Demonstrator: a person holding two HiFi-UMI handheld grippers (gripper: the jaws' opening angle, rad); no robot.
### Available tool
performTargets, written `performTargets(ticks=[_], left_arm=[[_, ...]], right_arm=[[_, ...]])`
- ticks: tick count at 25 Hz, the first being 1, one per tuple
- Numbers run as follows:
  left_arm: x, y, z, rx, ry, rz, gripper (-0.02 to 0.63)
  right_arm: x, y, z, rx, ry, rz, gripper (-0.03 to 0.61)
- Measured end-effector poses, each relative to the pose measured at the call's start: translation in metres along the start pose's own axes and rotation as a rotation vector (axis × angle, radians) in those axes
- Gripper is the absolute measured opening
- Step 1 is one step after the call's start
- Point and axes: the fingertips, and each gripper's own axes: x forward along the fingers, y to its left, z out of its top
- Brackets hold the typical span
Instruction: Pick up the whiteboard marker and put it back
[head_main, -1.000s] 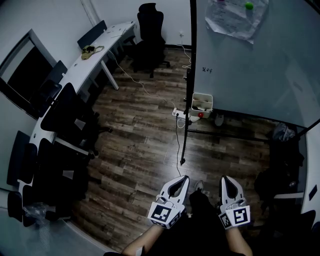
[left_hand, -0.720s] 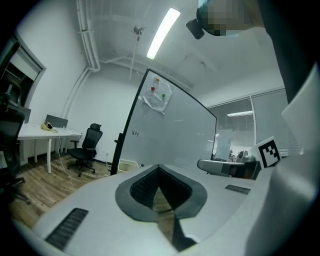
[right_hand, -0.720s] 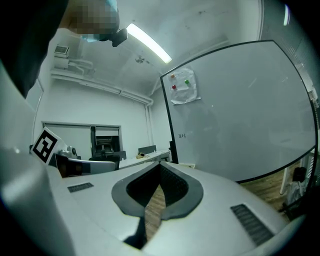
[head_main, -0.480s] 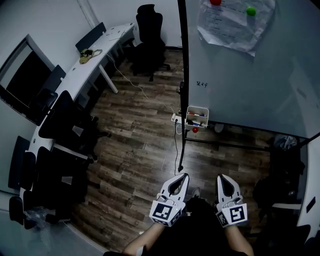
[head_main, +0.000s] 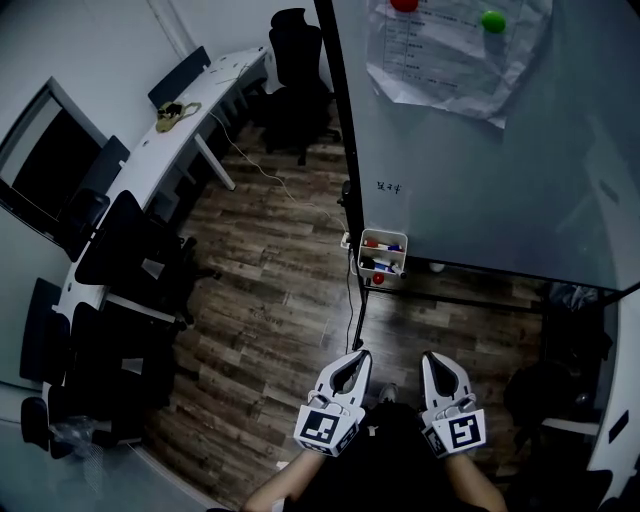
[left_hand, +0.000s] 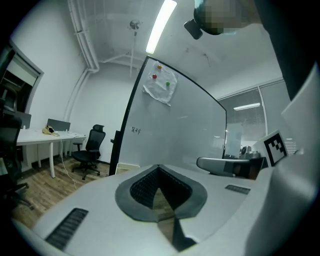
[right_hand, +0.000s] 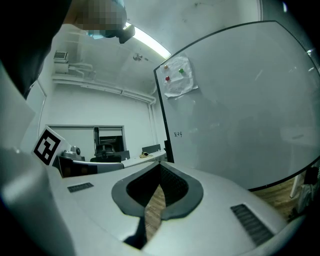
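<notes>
Grippers idle, carried low ahead of body, judged approach only. Left gripper (head_main: 360, 355) and right gripper (head_main: 428, 356) jaws pressed together, nothing between. Whiteboard markers (head_main: 381, 264) lie in white basket (head_main: 384, 279) at whiteboard (head_main: 480, 170) lower corner, well apart from grippers. Long axis apparently across basket; tip direction indiscernible.

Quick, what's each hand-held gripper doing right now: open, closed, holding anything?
Left hand-held gripper: closed, holding nothing.
Right hand-held gripper: closed, holding nothing.

Open wood floor (head_main: 285, 300) ahead, whiteboard (head_main: 480, 170) and its marker tray (head_main: 398, 268) at right, chairs (head_main: 125, 240) crowding left
</notes>
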Motion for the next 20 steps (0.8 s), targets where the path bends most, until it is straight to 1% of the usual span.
performTargets(ticks=[2, 5, 9, 15, 18, 20], left_arm=[[0.003, 0.001, -0.004, 0.005, 0.004, 0.008, 0.008], [0.006, 0.002, -0.009, 0.006, 0.008, 0.016, 0.008], [0.016, 0.006, -0.008, 0.014, 0.010, 0.016, 0.008], [0.036, 0.022, -0.012, 0.005, 0.029, 0.004, 0.008], [0.054, 0.032, -0.017, 0.024, 0.047, -0.016, 0.008], [0.064, 0.035, -0.020, 0.057, 0.059, -0.037, 0.008]], right_arm=[[0.006, -0.005, 0.001, 0.000, 0.010, -0.009, 0.014], [0.012, -0.013, 0.000, -0.009, -0.003, -0.008, 0.014], [0.024, -0.026, -0.008, -0.007, 0.038, -0.042, 0.014], [0.044, -0.033, -0.021, -0.013, 0.081, -0.042, 0.014], [0.059, -0.038, -0.021, -0.024, 0.082, -0.045, 0.014], [0.066, -0.041, -0.021, -0.013, 0.081, -0.056, 0.014]])
